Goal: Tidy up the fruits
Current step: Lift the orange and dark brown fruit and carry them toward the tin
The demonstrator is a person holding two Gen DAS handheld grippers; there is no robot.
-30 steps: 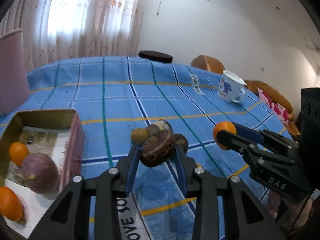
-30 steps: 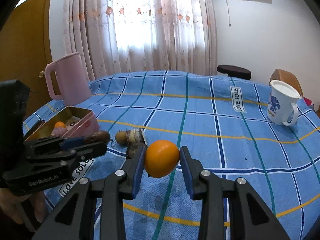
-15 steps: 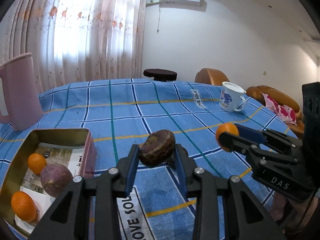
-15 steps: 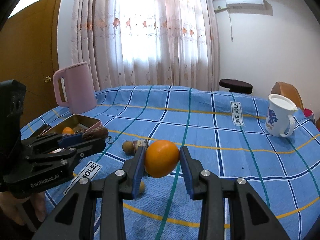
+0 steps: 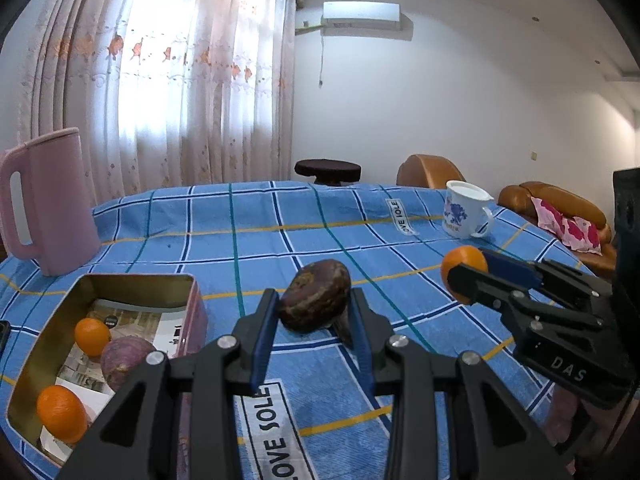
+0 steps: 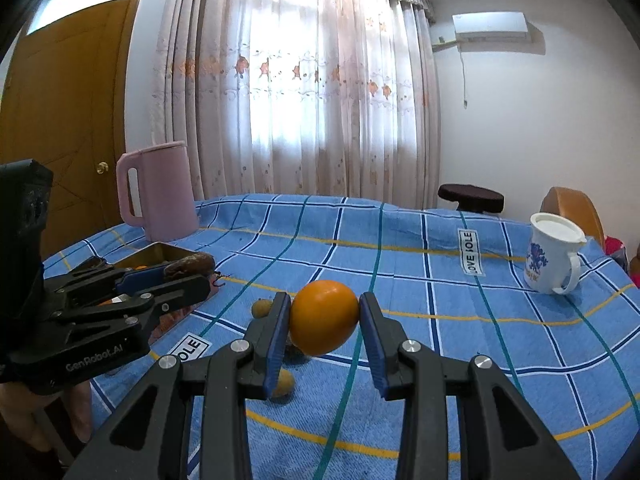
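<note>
Both tongs loaded: left tongs (image 5: 314,312) grip mottled brown-purple fruit (image 5: 315,296), right tongs (image 6: 325,322) grip round orange (image 6: 324,317). Carry step; next, drop into gold rectangular tin (image 5: 52,320) left of them.

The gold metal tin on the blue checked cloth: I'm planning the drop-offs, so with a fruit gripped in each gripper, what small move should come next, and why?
Probably carry the left gripper, shut on the brown mottled fruit, leftward over the gold metal tin. The fruit looks lifted clear of the cloth, and the tin sits nearest that gripper with bare liner beside its two oranges and purple fruit. The right gripper holds its orange fruit farther off.
</note>
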